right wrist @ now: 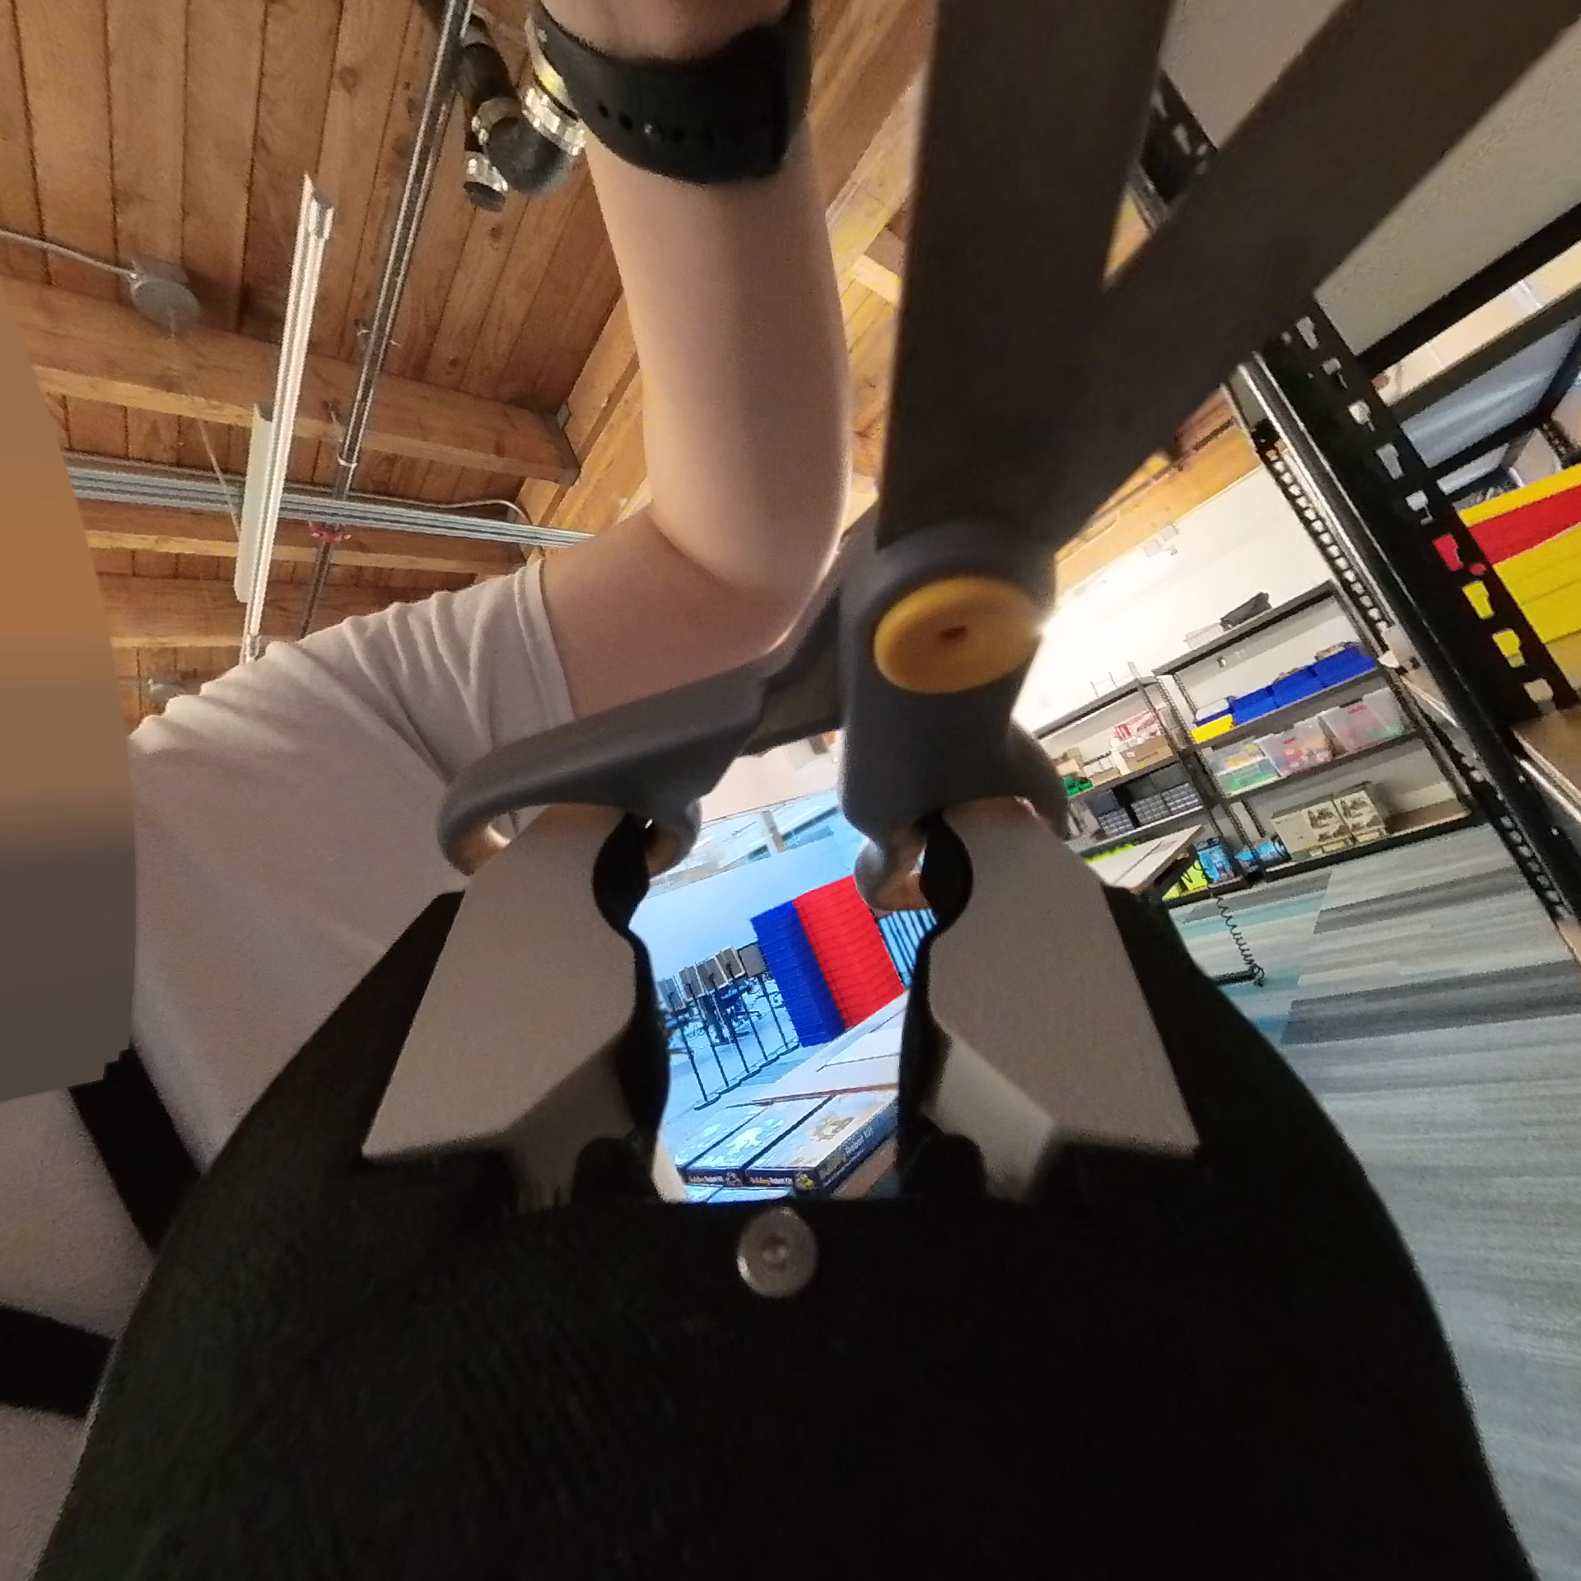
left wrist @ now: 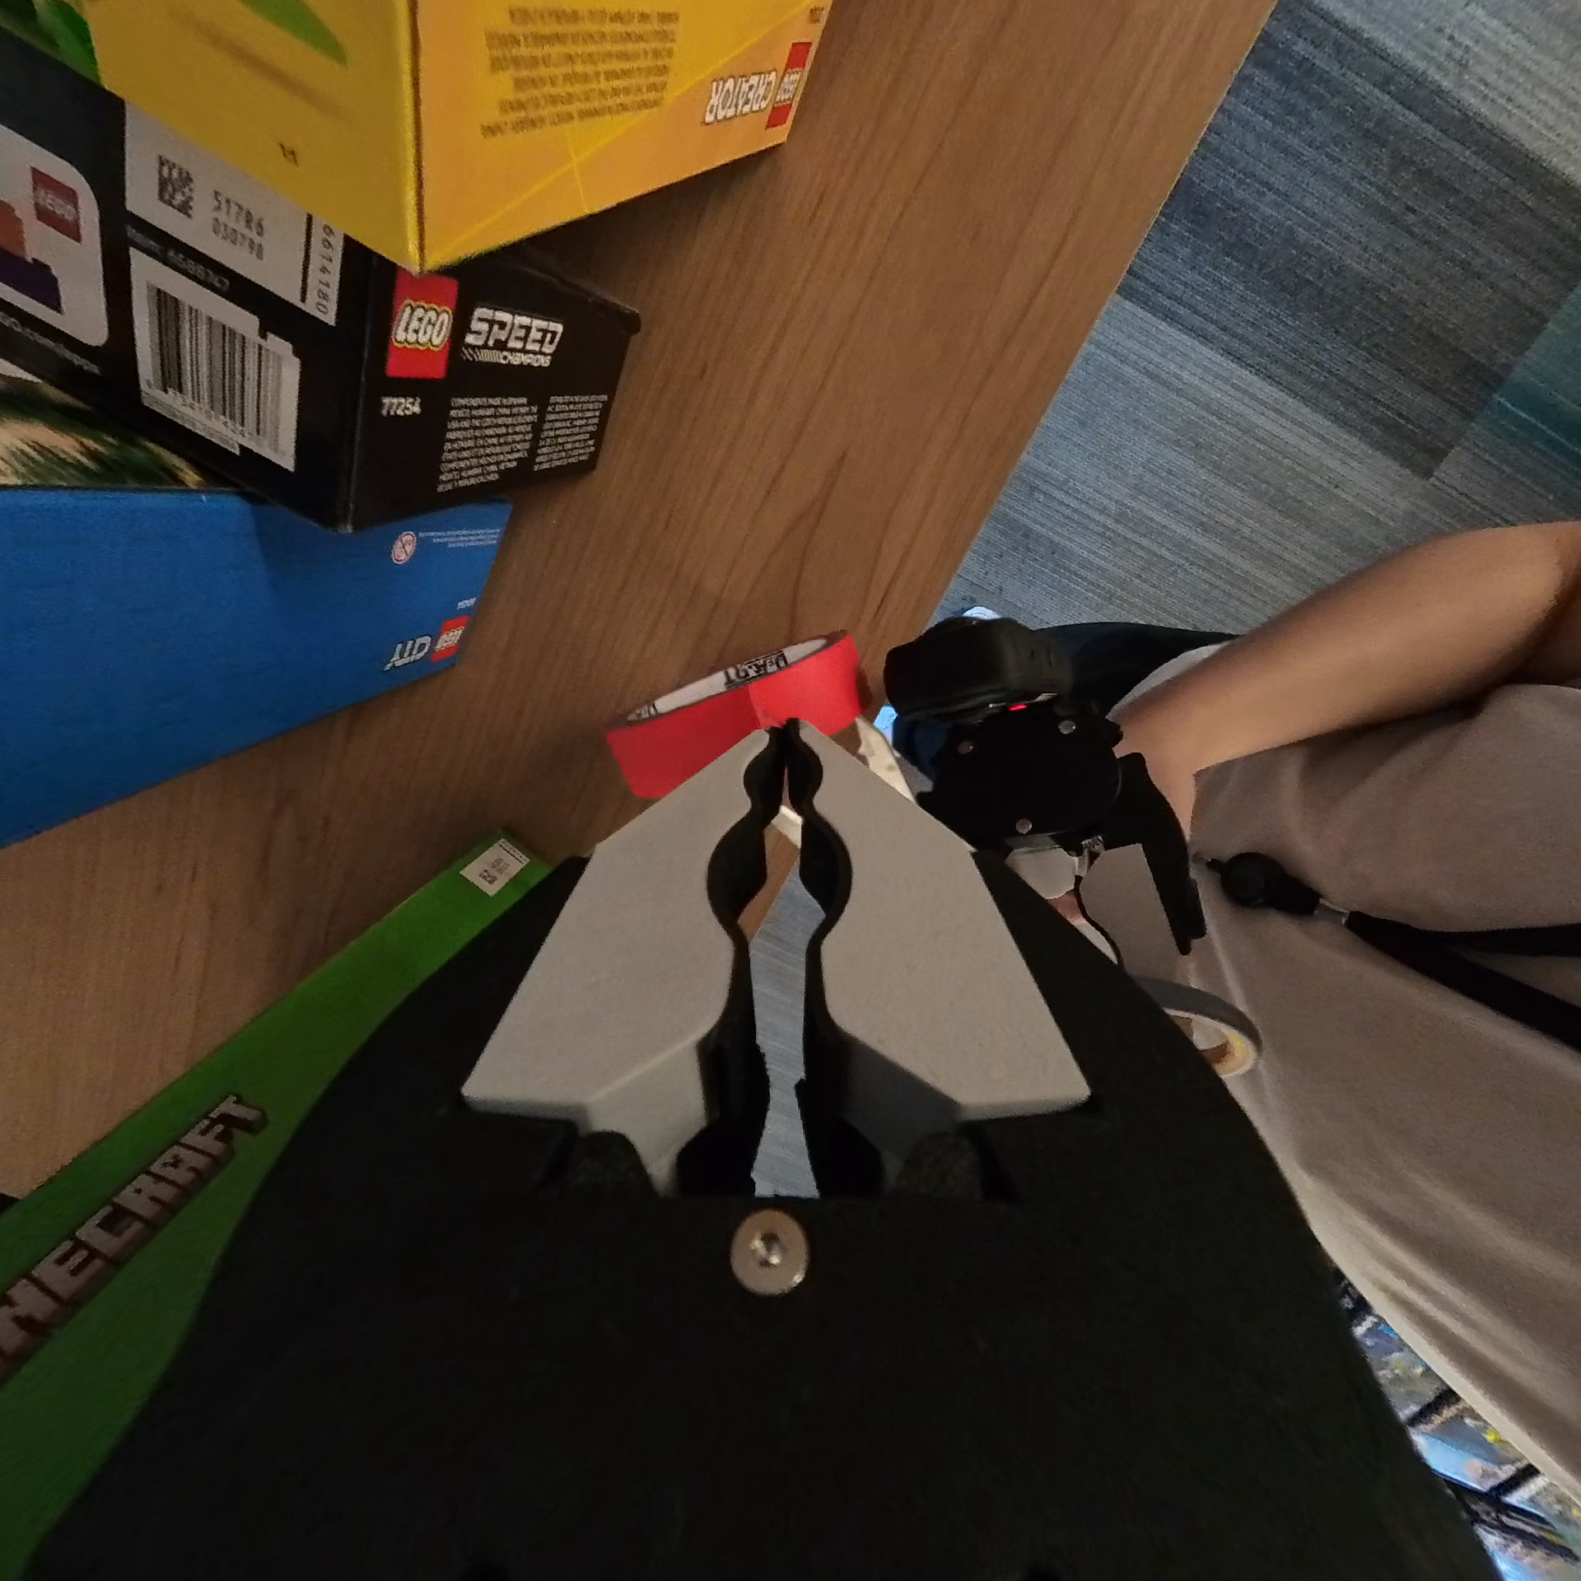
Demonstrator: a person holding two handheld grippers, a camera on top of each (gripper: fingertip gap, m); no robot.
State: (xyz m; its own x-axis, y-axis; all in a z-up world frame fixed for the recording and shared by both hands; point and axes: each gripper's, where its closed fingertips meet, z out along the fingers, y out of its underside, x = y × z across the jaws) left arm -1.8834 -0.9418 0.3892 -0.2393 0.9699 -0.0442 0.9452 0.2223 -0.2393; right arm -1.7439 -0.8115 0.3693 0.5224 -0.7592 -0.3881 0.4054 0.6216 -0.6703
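My left tool (left wrist: 791,736) has its two grey fingers pressed together at the tips, and they pinch the edge of a red roll of tape (left wrist: 736,714). The roll sits up off the wooden table (left wrist: 770,428), right at my fingertips.

On the table I see toy boxes. A yellow box (left wrist: 428,111) lies on top of a black box (left wrist: 385,376). A blue box (left wrist: 214,633) is just under the black one. A green box (left wrist: 214,1112) lies close to my tool on the other side.

Past the tape I can see the other tool's black body (left wrist: 1027,753), held by a person's bare arm (left wrist: 1326,650). Near it there is a pale roll of tape (left wrist: 1215,1027).

My right tool (right wrist: 783,843) is spread apart. Its fingers sit inside the grey handle loops of a big pair of scissors (right wrist: 950,650) and push out on them. The scissors have a yellow button in the middle, and their dark blades are open and point away from me.

Beside the scissors is a person's arm with a black watch band (right wrist: 684,111). Far off I see metal shelves (right wrist: 1240,770) with coloured bins.
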